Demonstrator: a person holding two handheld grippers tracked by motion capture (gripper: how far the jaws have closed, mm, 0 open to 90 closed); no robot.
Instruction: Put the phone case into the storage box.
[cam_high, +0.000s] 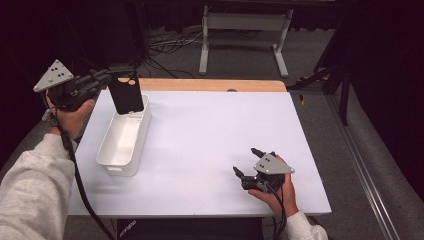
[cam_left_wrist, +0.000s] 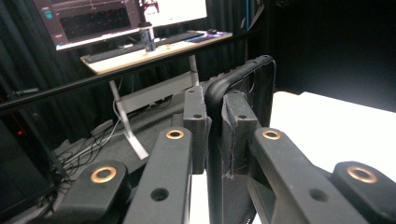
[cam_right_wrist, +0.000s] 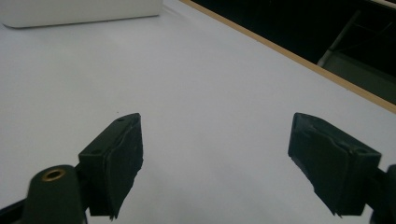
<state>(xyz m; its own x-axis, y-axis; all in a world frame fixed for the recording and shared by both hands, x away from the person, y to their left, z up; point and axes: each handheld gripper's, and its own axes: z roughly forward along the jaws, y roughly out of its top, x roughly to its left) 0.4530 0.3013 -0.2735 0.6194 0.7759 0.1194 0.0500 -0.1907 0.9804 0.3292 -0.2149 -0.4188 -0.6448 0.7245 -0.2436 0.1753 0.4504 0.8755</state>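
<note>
Table (cam_high: 210, 145), white top, wood strip along far edge. Landmark: white bin (cam_high: 124, 140), long and open-topped, near the table's left edge.

Left gripper (cam_high: 114, 76) above the bin's far end, jaws clamped on the top edge of a black phone case (cam_high: 126, 95). Case hangs upright, its lower edge just over the bin's far rim; cannot tell if it touches. In the left gripper view the pads (cam_left_wrist: 196, 116) pinch only a thin rim of the case (cam_left_wrist: 243, 88).

Right gripper (cam_high: 248, 162) well to the right of the bin, low at the table's near side, jaws spread wide, nothing between them.

Risks, as I judge them:
- Narrow bite on a thin edge: case could pivot or slip out if the hand swings.
- Lower corner could catch the bin's far rim on descent, tipping or shoving the light bin.
- Released from this height, case may bounce or land leaning on the wall instead of flat.
- Right gripper too far off to steady the bin.
</note>
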